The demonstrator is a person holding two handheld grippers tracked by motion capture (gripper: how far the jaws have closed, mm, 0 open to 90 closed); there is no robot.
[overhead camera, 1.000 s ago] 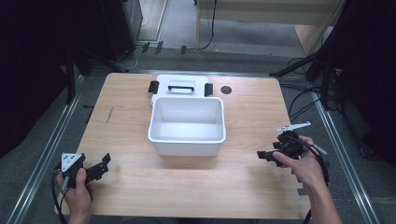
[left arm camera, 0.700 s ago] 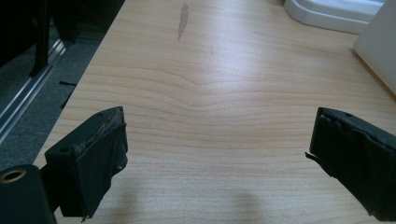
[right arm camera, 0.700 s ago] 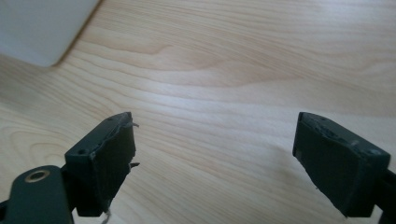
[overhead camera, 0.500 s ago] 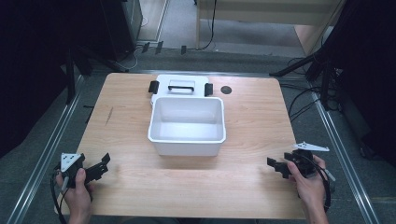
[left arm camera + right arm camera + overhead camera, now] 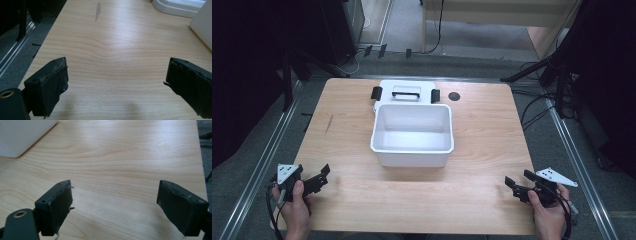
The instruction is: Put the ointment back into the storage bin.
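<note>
A white plastic bin (image 5: pixel 413 134) stands empty in the middle of the wooden table (image 5: pixel 482 130). Behind it lies its white lid (image 5: pixel 404 93) with a handle and two black clips. My left gripper (image 5: pixel 321 176) rests at the table's front left corner, held by a hand, open with nothing between its fingers. My right gripper (image 5: pixel 518 184) sits at the front right corner, also open and empty. In the left gripper view, bare wood lies between the gripper (image 5: pixel 117 85) jaws, with the bin's corner (image 5: pixel 203 25) at far right. In the right gripper view, the gripper (image 5: pixel 115 207) stands over bare wood, the bin (image 5: pixel 20 135) at upper left.
A small dark round hole (image 5: pixel 454 96) marks the table near the lid. A dark streak (image 5: pixel 328 123) shows on the wood at left. Metal rails (image 5: pixel 267 150) run along both sides, with cables (image 5: pixel 537 107) on the floor at right.
My right gripper has moved down and toward the table's front right corner and lowered onto the table. The left gripper has stayed in place.
</note>
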